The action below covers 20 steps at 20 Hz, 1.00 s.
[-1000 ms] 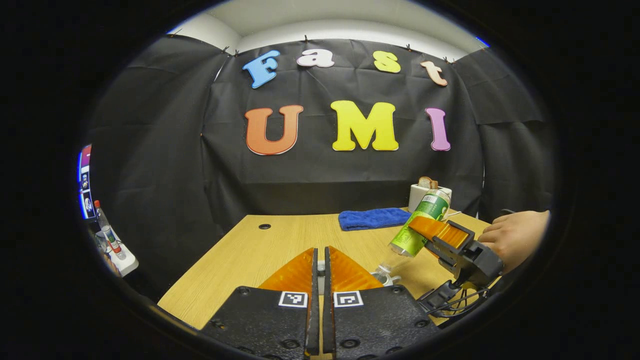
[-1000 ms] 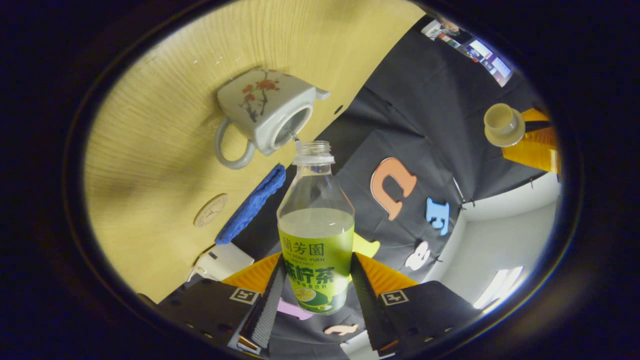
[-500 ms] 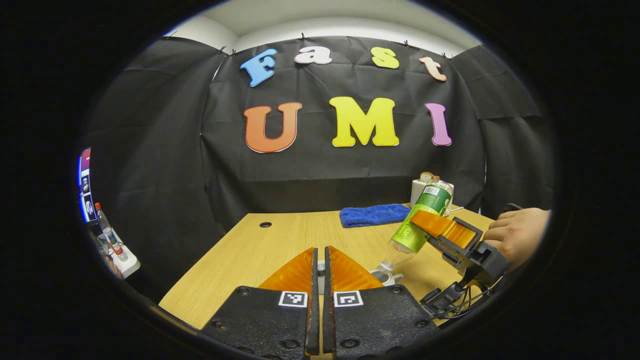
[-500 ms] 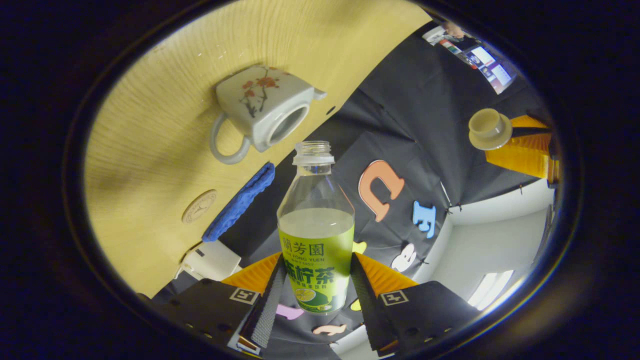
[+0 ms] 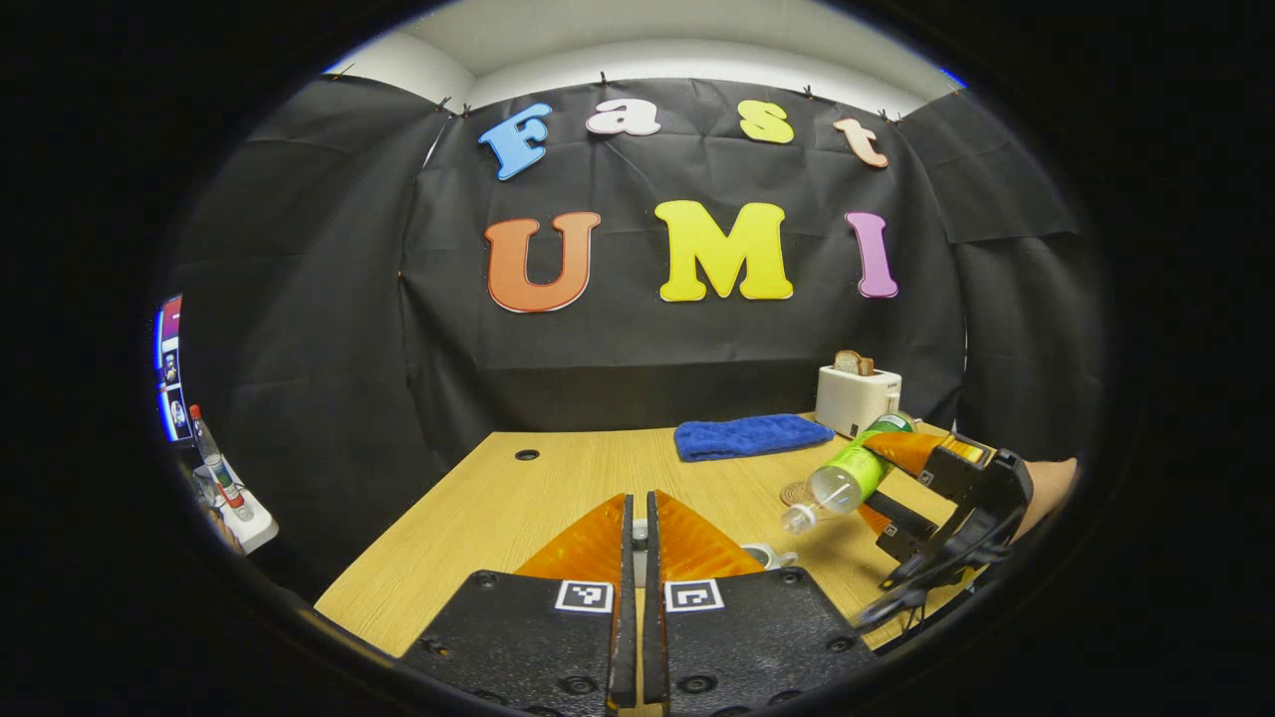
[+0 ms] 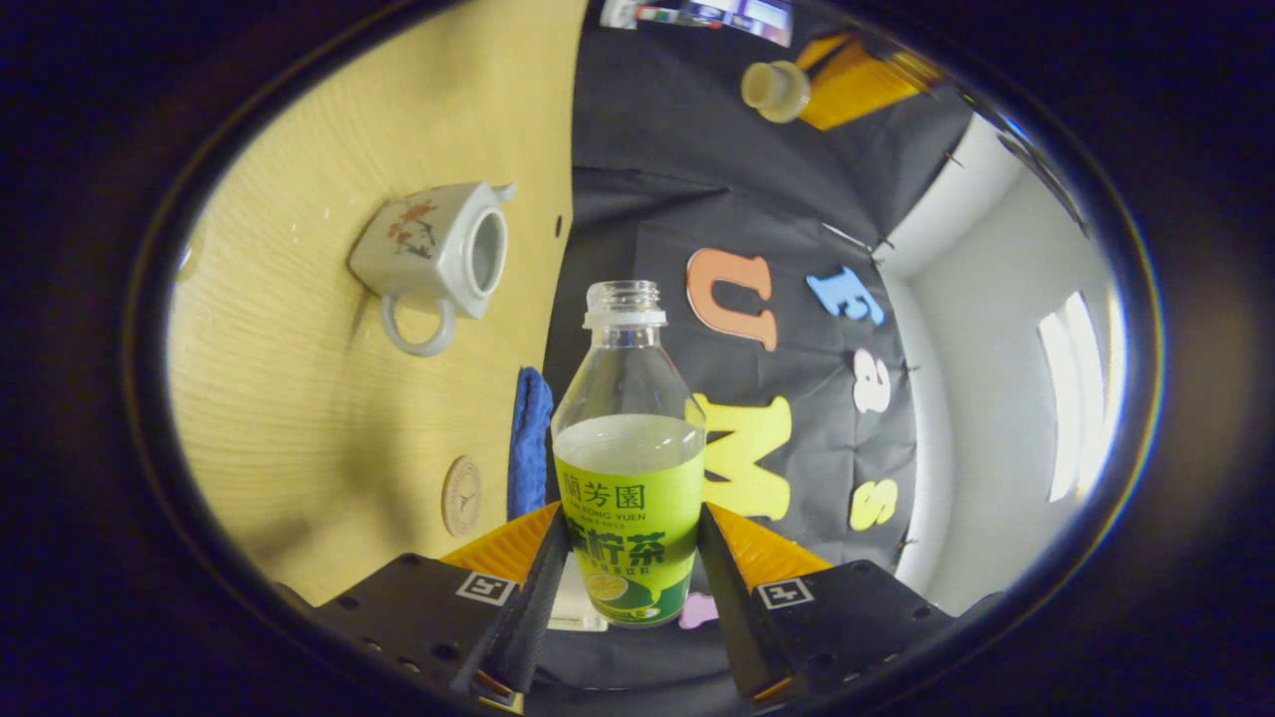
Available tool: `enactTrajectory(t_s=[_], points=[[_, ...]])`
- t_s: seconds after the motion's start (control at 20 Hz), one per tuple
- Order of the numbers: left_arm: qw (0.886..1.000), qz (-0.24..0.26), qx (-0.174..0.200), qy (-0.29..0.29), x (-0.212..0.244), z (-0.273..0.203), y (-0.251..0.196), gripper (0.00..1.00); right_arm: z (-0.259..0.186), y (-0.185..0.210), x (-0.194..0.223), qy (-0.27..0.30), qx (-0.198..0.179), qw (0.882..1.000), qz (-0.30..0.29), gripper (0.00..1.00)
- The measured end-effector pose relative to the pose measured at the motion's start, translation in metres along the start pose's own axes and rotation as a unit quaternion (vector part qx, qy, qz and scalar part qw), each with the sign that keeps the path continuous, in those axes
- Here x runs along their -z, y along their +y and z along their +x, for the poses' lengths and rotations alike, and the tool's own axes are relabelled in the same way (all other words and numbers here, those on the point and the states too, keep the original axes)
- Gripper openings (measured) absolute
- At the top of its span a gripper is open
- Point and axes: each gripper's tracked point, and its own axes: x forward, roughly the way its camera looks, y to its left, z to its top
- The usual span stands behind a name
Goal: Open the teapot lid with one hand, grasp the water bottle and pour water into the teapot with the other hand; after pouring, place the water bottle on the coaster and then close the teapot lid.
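We see the left gripper (image 5: 638, 528) at the bottom of the left gripper view with its 2 fingers almost touching, pinching the small knob of the lid between them; in the right gripper view that lid (image 6: 775, 88) hangs in the air at the top, well above the table (image 6: 299, 418). Further right in the left gripper view lie a blue cloth (image 5: 749, 436) and a white toaster (image 5: 855, 398) at the back of the table, with the round coaster (image 5: 794, 492) in front of them. The right gripper (image 6: 626, 573) clamps the bottle (image 6: 628, 478) by its labelled lower half, both fingers pressing its sides. The bottle is uncapped, partly full, and tilted with its mouth pointing down toward the table in the left gripper view. In the right gripper view the teapot (image 6: 428, 259) stands open on the table, apart from the bottle's mouth.
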Motion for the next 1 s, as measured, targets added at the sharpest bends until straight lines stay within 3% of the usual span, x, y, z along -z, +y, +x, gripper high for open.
enactTrajectory(t_s=[0.15,0.3,0.55,0.75,0.85,1.0], points=[[1.000,-0.003,0.002,0.003,0.003,0.005,-0.004,0.05,-0.003,-0.002,0.020,0.020,-0.015,0.991,0.131,0.75],[1.000,-0.014,0.010,0.000,0.002,0.009,-0.013,0.05,0.001,-0.010,0.035,0.045,-0.030,0.964,0.262,0.72],[1.000,-0.003,0.007,-0.002,0.003,0.013,-0.024,0.05,0.022,-0.023,0.045,0.076,-0.047,0.896,0.435,0.73],[1.000,-0.009,0.003,-0.017,-0.001,0.018,-0.033,0.05,0.045,-0.026,0.046,0.086,-0.068,0.824,0.556,0.73],[1.000,-0.009,-0.002,-0.020,0.000,0.022,-0.033,0.05,0.057,-0.019,0.045,0.096,-0.074,0.793,0.597,0.72],[0.999,-0.011,-0.023,-0.027,0.002,0.030,-0.024,0.05,0.081,0.002,0.044,0.108,-0.094,0.758,0.636,0.72]])
